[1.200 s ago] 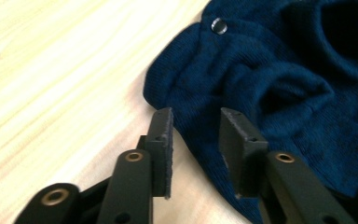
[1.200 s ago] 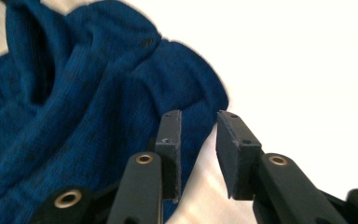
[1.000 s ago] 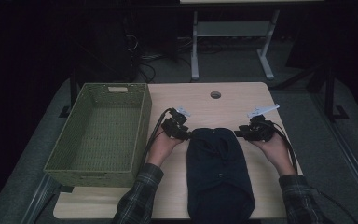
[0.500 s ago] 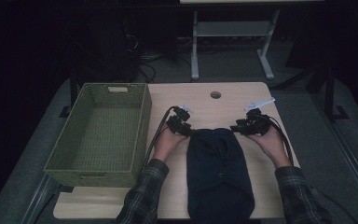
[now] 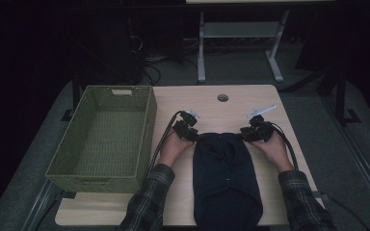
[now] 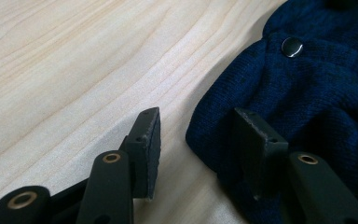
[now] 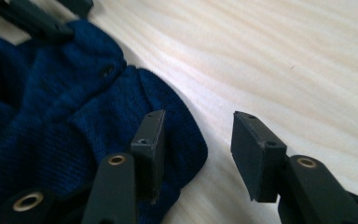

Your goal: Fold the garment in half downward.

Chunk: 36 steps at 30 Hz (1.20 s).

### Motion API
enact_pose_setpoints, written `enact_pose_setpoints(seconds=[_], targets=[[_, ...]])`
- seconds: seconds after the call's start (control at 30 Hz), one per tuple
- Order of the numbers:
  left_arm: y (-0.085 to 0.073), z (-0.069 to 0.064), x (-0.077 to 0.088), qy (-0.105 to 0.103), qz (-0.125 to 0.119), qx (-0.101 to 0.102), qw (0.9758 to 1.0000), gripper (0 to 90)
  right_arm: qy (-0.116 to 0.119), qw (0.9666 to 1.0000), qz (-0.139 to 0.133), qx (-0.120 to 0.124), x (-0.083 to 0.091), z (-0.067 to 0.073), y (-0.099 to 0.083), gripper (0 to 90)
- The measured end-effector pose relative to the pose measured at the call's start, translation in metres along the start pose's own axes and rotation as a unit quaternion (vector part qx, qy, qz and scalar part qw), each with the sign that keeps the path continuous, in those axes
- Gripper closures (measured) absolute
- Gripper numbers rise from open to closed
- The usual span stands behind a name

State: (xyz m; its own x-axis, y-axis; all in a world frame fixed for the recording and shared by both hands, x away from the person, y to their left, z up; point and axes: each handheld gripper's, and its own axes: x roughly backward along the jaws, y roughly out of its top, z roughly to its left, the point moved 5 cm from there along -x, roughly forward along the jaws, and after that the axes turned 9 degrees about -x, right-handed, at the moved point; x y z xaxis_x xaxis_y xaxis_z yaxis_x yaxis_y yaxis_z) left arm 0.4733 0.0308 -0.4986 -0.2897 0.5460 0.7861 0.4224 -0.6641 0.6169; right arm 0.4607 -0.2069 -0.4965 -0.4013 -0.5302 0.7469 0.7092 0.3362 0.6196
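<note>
A dark navy knitted garment [image 5: 226,178] lies lengthwise on the wooden table [image 5: 212,103], with a metal snap [image 6: 292,46] near its far edge. My left gripper [image 5: 195,136] is at its far left corner. The jaws stand open [image 6: 196,121], one on the wood and one on the knit, and they have just been closing around the edge without pinching it. At the far right corner is my right gripper [image 5: 244,134], also open [image 7: 198,121]. Its jaws have just been opening, and the garment's [image 7: 51,116] edge lies loose between them.
A green woven basket [image 5: 147,130] stands along the table's left side, close to the left forearm. A round cable hole [image 5: 222,97] is in the far part of the tabletop. Desk legs and cables stand beyond the table in the dark.
Both grippers have come down a little onto the garment's far corners, and the right one has shifted slightly inward. The garment lies where it was.
</note>
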Motion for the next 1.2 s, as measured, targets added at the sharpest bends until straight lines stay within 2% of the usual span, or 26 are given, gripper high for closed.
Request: enact_pose_setpoints(seconds=[0.07, 0.1, 0.23, 0.33, 0.5, 0.6, 0.77, 0.87, 0.9, 0.93, 1.07, 1.13, 1.2], targets=[[0.0, 0.0, 0.0, -0.002, -0.002, -0.002, 1.0, 54.2, -0.003, 0.9999, 0.008, 0.005, -0.005, 0.0, -0.003, 54.3], [-0.001, 0.0, 0.0, -0.004, -0.005, -0.001, 1.0, 55.1, 0.0, 1.0, 0.008, -0.001, -0.006, 0.001, -0.004, 54.4], [-0.002, 0.001, 0.0, -0.004, -0.014, 0.001, 0.9999, 56.9, 0.0, 0.9999, -0.01, -0.006, -0.007, 0.001, -0.007, 57.0], [-0.002, -0.001, -0.001, -0.009, -0.025, 0.012, 0.9996, 59.5, 0.002, 0.9998, -0.021, -0.006, -0.007, 0.003, -0.009, 64.5], [-0.004, -0.004, -0.001, -0.029, -0.033, 0.016, 0.9989, 75.4, 0.027, 0.9991, -0.025, -0.021, -0.007, 0.005, -0.012, 77.7], [-0.005, -0.003, -0.001, -0.036, -0.034, 0.022, 0.9985, 79.3, 0.022, 0.9994, -0.023, -0.013, -0.007, 0.007, -0.012, 81.3], [-0.004, -0.005, -0.001, -0.026, -0.038, 0.031, 0.9985, 80.6, 0.011, 0.9998, -0.019, -0.001, -0.007, 0.009, -0.01, 82.3], [-0.002, -0.004, 0.002, -0.021, -0.024, 0.018, 0.9993, 81.3, 0.005, 0.9999, -0.016, 0.003, -0.006, 0.009, -0.008, 82.7], [-0.001, -0.005, 0.002, -0.019, -0.025, 0.025, 0.9992, 81.5, 0.002, 0.9999, -0.014, 0.006, -0.005, 0.008, -0.007, 83.0], [0.0, -0.003, 0.003, -0.016, -0.02, 0.018, 0.9995, 81.6, -0.001, 0.9999, -0.014, 0.007, -0.004, 0.008, -0.006, 83.0], [0.006, -0.002, 0.006, -0.001, -0.028, 0.021, 0.9994, 81.6, -0.014, 0.9996, -0.021, 0.014, 0.002, 0.007, 0.001, 83.2], [0.01, 0.0, 0.009, 0.011, -0.02, 0.009, 0.9997, 81.7, -0.018, 0.9995, -0.019, 0.017, 0.004, 0.007, 0.007, 83.2], [0.017, 0.002, 0.016, 0.022, -0.026, 0.008, 0.9994, 81.8, -0.028, 0.9988, -0.031, 0.025, 0.009, 0.009, 0.015, 83.4]])
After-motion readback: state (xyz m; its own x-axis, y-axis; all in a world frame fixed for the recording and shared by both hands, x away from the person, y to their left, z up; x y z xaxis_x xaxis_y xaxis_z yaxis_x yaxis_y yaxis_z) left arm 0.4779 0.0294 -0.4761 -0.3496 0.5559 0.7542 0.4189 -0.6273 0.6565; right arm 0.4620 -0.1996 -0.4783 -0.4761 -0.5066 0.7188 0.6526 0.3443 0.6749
